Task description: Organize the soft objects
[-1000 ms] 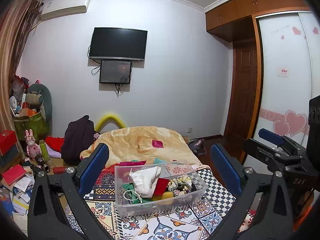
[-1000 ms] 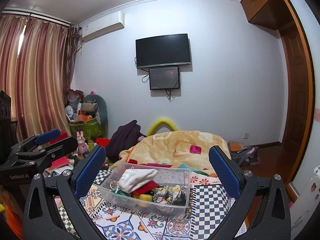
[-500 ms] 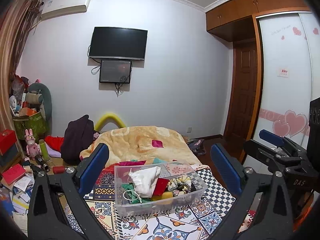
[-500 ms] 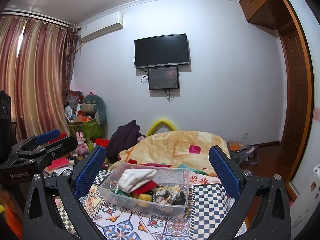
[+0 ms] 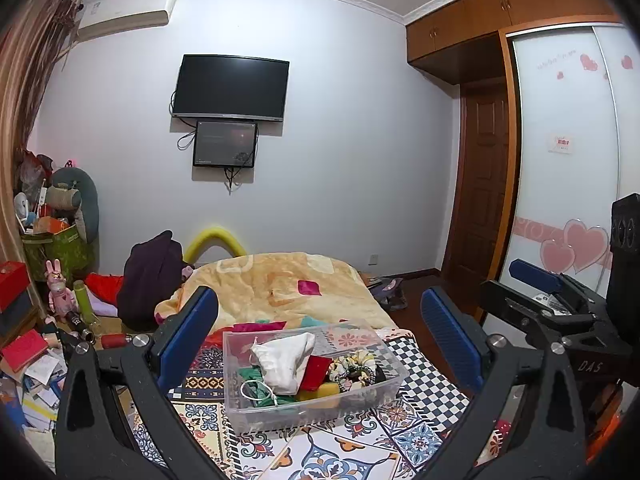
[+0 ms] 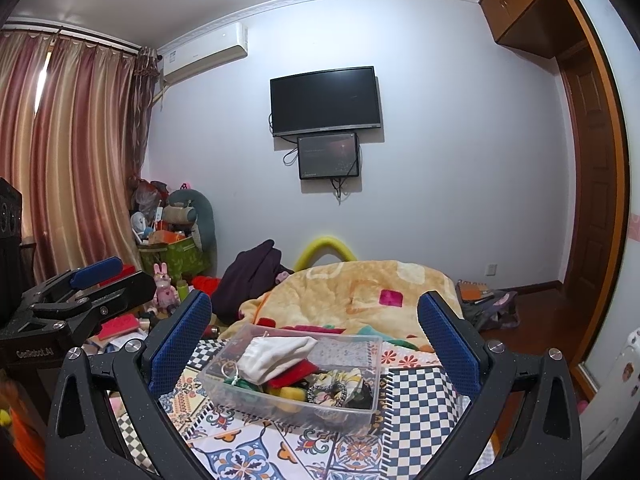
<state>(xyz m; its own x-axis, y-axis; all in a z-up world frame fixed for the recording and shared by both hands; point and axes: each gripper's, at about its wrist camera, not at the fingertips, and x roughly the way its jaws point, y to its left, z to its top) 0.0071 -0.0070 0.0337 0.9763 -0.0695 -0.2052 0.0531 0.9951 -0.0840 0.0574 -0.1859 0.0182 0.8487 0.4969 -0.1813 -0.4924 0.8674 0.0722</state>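
A clear plastic bin (image 5: 280,412) (image 6: 224,394) sits on the patterned bed cover. It holds a white drawstring pouch (image 5: 286,362) (image 6: 276,356), a red cloth (image 5: 316,372) (image 6: 292,372), green cloth (image 5: 256,390), a yellow sponge (image 5: 320,392) (image 6: 286,394) and scrunchies (image 5: 354,366) (image 6: 336,388). My left gripper (image 5: 318,336) is open and empty, held above and short of the bin. My right gripper (image 6: 314,338) is open and empty, also short of the bin. Each gripper shows at the edge of the other's view.
A yellow blanket (image 5: 280,284) is heaped behind the bin, with red and green cloths (image 5: 260,326) at its foot. A dark jacket (image 5: 150,276) and a cluttered floor with toys and books (image 5: 36,352) lie left. A wardrobe (image 5: 560,160) stands right.
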